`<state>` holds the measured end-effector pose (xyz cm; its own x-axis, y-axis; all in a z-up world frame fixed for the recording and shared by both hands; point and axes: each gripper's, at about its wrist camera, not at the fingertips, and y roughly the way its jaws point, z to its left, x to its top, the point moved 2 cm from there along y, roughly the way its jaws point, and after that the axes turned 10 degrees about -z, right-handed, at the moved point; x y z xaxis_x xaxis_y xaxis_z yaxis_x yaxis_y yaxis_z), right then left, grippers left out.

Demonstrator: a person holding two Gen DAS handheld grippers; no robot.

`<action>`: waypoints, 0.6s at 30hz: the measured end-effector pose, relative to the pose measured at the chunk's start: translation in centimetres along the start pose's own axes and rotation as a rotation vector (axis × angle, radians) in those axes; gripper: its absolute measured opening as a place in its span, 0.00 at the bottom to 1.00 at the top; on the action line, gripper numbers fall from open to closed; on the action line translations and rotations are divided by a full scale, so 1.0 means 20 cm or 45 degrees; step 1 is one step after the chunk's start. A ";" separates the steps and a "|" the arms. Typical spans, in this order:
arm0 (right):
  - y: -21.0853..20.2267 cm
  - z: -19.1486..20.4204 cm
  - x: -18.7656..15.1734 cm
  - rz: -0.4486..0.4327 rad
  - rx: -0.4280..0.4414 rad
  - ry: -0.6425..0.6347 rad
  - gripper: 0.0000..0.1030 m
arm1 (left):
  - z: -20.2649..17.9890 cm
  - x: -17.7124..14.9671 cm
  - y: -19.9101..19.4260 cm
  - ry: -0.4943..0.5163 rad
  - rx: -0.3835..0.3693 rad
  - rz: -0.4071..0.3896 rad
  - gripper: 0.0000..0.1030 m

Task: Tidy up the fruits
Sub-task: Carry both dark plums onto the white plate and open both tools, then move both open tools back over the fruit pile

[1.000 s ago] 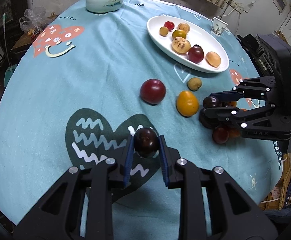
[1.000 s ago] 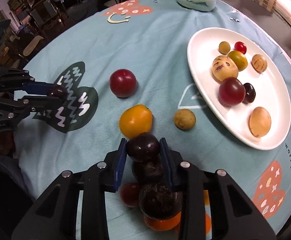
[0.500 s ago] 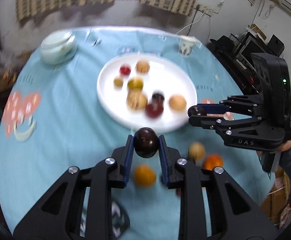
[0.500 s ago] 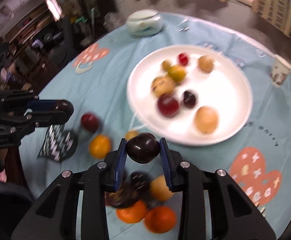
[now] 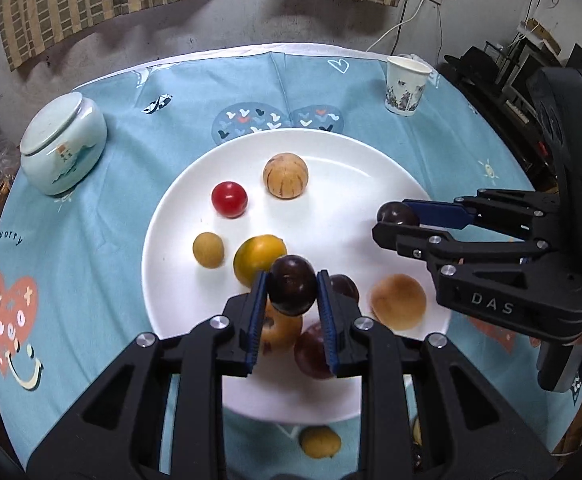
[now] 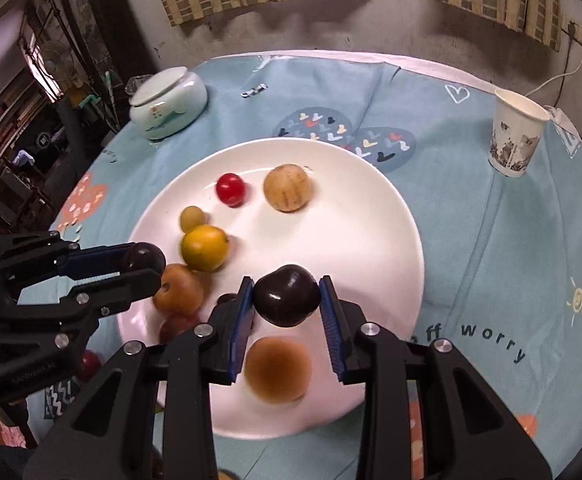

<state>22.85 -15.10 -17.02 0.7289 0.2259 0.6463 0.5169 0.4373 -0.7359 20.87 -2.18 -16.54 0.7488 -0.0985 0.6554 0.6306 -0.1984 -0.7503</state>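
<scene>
A pale green lidded jar (image 5: 63, 148) is sitting at the far left of the blue printed tablecloth (image 5: 103, 216), well apart from the white plate (image 5: 159, 240); on the plate's left half a small yellow-green fruit (image 5: 208, 249) is lying near a red cherry tomato (image 5: 229, 199), and a yellow-orange fruit (image 5: 259, 258) is resting just beside them; behind these a tan striped fruit (image 5: 285, 175) is sitting alone toward the far rim. The left gripper (image 5: 292, 294) is hanging over the plate's near half, its blue-padded fingers closing narrowly on a dark plum (image 5: 293, 290); beneath it a speckled orange fruit (image 5: 281, 330), a dark red fruit (image 5: 314, 354) and another small dark fruit (image 5: 345, 286) are partly showing. Further right a pale brown fruit (image 5: 398, 301) is lying near the plate's edge; above the plate's right side the right gripper (image 6: 287, 298) is gripping a second dark plum (image 6: 287, 294) between its fingers, held clear of the plate. At the far right a paper cup (image 5: 406, 87) is standing upright on the cloth; one small yellowish fruit (image 5: 320, 441) is lying off the plate at its near rim.
</scene>
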 end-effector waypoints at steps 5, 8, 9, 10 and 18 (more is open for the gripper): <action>0.09 -0.04 0.01 0.032 -0.030 -0.009 0.36 | 0.01 0.03 0.03 -0.006 0.027 -0.032 0.53; 0.09 -0.04 0.01 0.028 -0.035 -0.019 0.36 | 0.02 0.04 0.02 -0.013 0.030 -0.032 0.53; 0.08 -0.04 0.01 0.027 -0.040 -0.016 0.36 | 0.03 0.04 0.01 -0.017 0.032 -0.032 0.54; 0.08 -0.04 0.01 0.022 -0.048 -0.011 0.36 | 0.03 0.04 0.00 -0.022 0.030 -0.032 0.54; -0.16 0.00 -0.06 -0.029 -0.029 0.034 0.36 | 0.01 0.01 -0.19 -0.023 0.043 -0.095 0.66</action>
<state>20.34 -16.68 -15.47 0.7286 0.1926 0.6573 0.5434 0.4217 -0.7259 18.53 -1.32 -13.55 0.7030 -0.0669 0.7080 0.6910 -0.1712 -0.7023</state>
